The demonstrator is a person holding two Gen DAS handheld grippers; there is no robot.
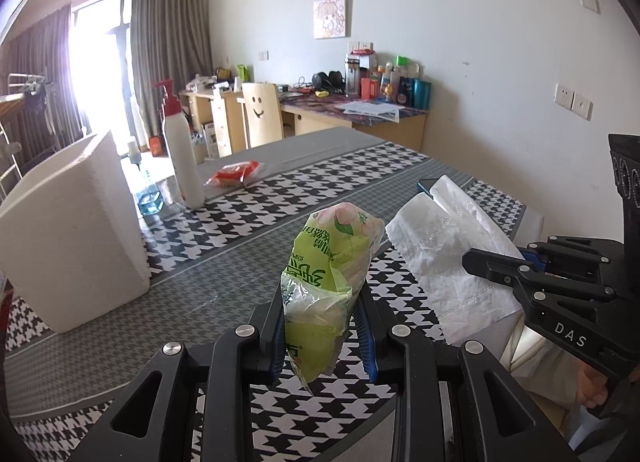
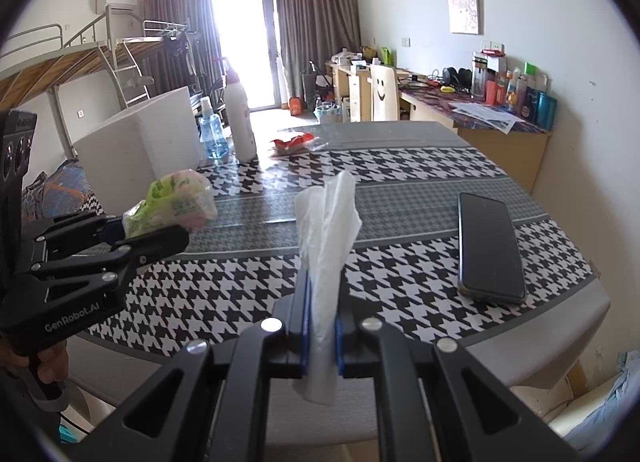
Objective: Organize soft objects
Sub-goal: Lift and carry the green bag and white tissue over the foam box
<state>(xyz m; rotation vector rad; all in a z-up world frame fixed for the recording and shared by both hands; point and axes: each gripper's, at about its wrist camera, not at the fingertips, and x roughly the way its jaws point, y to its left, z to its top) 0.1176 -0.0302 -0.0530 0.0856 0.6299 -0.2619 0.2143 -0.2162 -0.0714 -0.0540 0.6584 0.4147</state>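
Observation:
A green plastic tissue pack (image 1: 324, 282) with a pink flower print stands up between the blue pads of my left gripper (image 1: 322, 326), which is shut on its lower half, above the houndstooth tablecloth (image 1: 240, 229). The right wrist view shows that pack (image 2: 172, 201) at the left, in the left gripper (image 2: 160, 229). My right gripper (image 2: 322, 326) is shut on a loose white tissue sheet (image 2: 326, 242) that sticks up past its fingertips and hangs a little below them. From the left wrist, the tissue sheet (image 1: 448, 246) spreads out from the right gripper (image 1: 492, 266).
A white box (image 1: 76, 238) stands at the table's left, with a white pump bottle (image 1: 182, 149) and a blue spray bottle (image 2: 210, 133) behind it. A red packet (image 1: 234, 175) lies farther back. A black phone (image 2: 490, 246) lies at the right. A smiley-face chair (image 1: 260, 113) and cluttered desks stand beyond.

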